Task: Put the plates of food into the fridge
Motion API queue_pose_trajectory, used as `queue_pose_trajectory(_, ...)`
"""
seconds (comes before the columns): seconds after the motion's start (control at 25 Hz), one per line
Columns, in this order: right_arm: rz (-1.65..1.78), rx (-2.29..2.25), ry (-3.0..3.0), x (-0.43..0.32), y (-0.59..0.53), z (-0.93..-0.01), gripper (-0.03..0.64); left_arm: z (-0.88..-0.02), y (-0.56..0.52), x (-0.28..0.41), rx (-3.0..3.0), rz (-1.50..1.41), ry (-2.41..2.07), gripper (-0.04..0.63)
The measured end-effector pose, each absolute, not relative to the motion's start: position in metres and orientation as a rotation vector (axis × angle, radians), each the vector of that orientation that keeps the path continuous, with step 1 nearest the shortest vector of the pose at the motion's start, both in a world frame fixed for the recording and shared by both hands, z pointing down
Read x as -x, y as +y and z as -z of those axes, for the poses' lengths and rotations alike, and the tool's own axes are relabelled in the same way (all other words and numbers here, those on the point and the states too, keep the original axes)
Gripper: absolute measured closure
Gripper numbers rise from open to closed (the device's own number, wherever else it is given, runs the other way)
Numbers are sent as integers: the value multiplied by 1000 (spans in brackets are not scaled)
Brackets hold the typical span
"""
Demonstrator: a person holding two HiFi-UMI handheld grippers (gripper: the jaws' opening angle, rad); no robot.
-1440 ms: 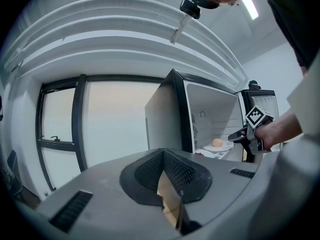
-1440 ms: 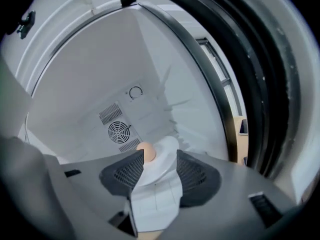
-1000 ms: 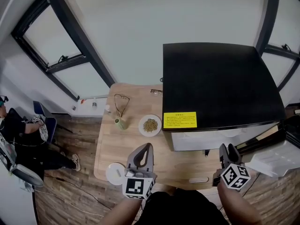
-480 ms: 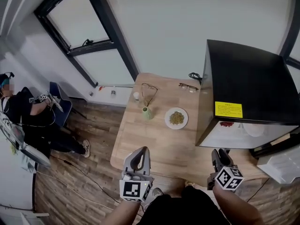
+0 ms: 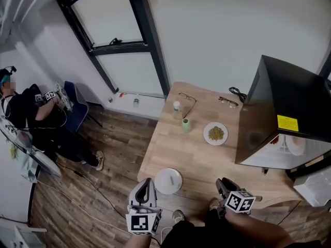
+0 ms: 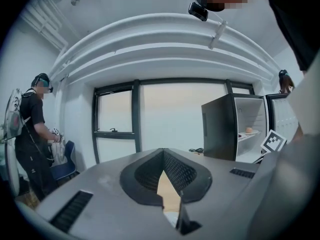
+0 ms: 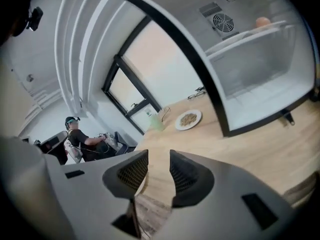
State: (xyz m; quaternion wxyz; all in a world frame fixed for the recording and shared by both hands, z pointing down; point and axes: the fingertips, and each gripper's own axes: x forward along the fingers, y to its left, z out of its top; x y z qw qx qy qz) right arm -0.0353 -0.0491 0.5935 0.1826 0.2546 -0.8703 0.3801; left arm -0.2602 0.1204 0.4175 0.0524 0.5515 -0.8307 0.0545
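A plate of brownish food (image 5: 215, 133) (image 7: 188, 119) lies on the wooden table (image 5: 201, 159), left of the black fridge (image 5: 287, 107) (image 6: 220, 134). The fridge door stands open, with plates on a shelf (image 5: 295, 144) inside. A white round plate (image 5: 168, 181) sits at the table's near edge. My left gripper (image 5: 146, 186) (image 6: 163, 151) hangs just left of it, jaw tips together and empty. My right gripper (image 5: 223, 184) (image 7: 159, 156) is over the near edge, open; its jaws have just been closing with nothing between them.
A green cup (image 5: 185, 125) (image 7: 156, 123), a small bottle (image 5: 177, 106) and two pairs of glasses (image 5: 231, 102) lie at the table's far end. A seated person (image 5: 31, 118) is at the left, beside the windows. Wooden floor lies left of the table.
The view has swung left, so the fridge has slid to the right edge. Both grippers have moved back and away from the fridge, along the table's near edge. The right jaws have narrowed.
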Motion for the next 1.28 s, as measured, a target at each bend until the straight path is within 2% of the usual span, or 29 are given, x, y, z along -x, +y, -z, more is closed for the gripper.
queue_pose_trajectory(0.2,-1199,-590,-2414,94,7,-608,466,-418,166,306,-1593,-115,-2563,592)
queue_pose_trajectory(0.4,-1416,-574,-2341,133,55,-640,466,-432,198,318,-1638,-155,-2517,592)
queue_pose_trajectory(0.96,-1930,-683,-2074,181,115,-737,416,-459,234,350,-1715,-231,-2406,592)
queue_pose_trajectory(1.28,-1978,-720,-2059,195,114,-760,417,-461,262,375,-1670,-271,-2447,592)
